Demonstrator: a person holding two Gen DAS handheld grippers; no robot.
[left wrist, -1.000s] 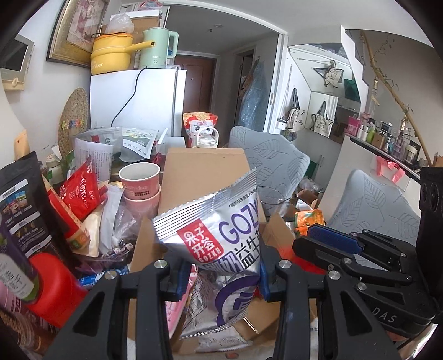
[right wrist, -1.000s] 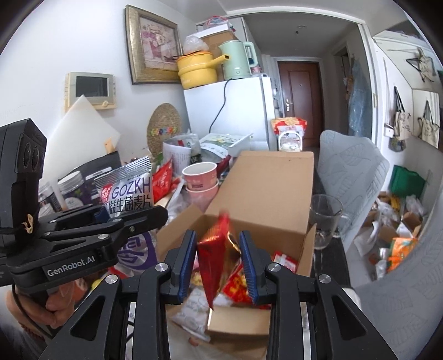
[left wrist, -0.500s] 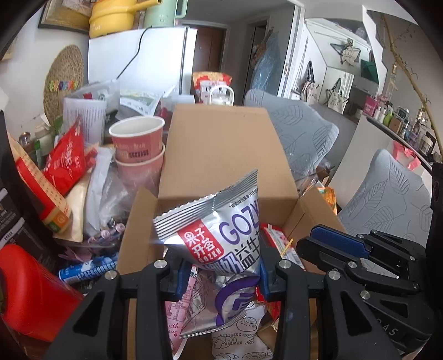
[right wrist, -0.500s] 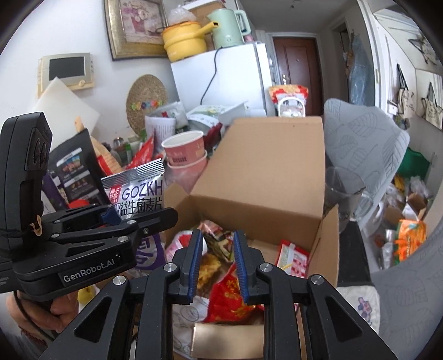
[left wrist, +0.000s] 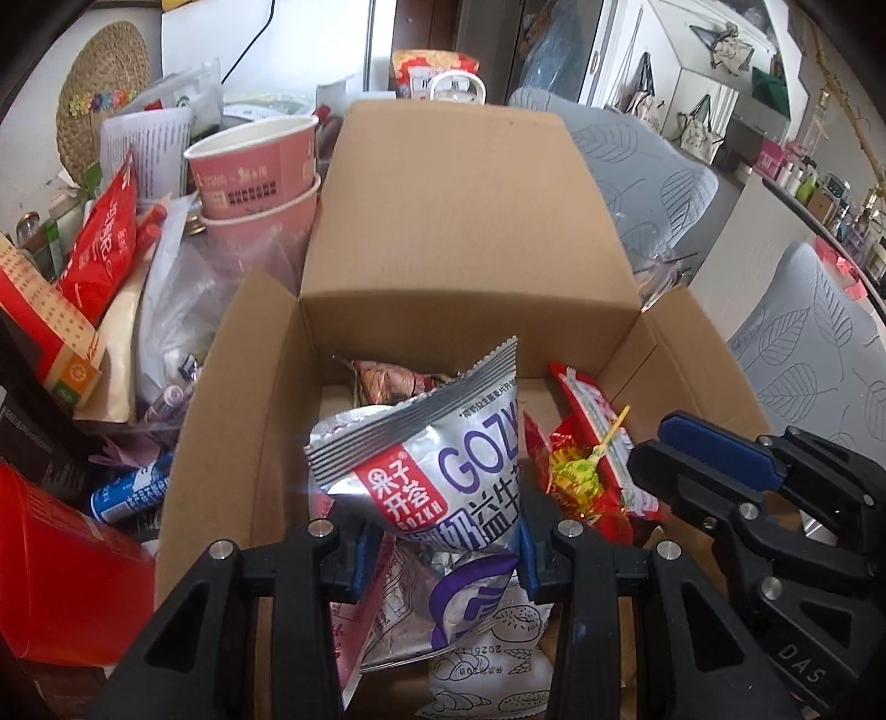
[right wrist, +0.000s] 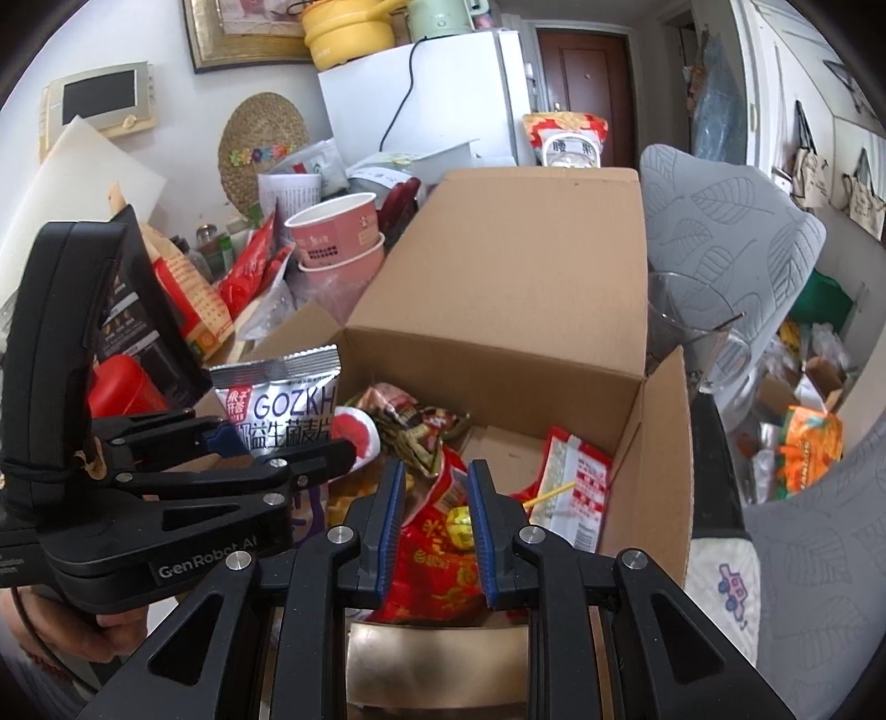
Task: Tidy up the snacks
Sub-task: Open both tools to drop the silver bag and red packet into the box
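Silver packet (left wrist: 437, 471) upright over carton (left wrist: 465, 221)

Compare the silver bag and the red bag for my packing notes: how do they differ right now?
The silver GOZKH bag is metallic with purple lettering; the red bag is glossy red with yellow print. The silver bag stands puffed and upright above the other snacks, while the red bag looks flatter and crumpled. The left gripper holds the silver bag; the right gripper holds the red one. Both are clamped in jaws over the open cardboard box.

White fridge (right wrist: 421, 94), yellow pot (right wrist: 346, 30) on top, woven mat (right wrist: 260, 144), grey leaf-print cushions (left wrist: 642, 166).
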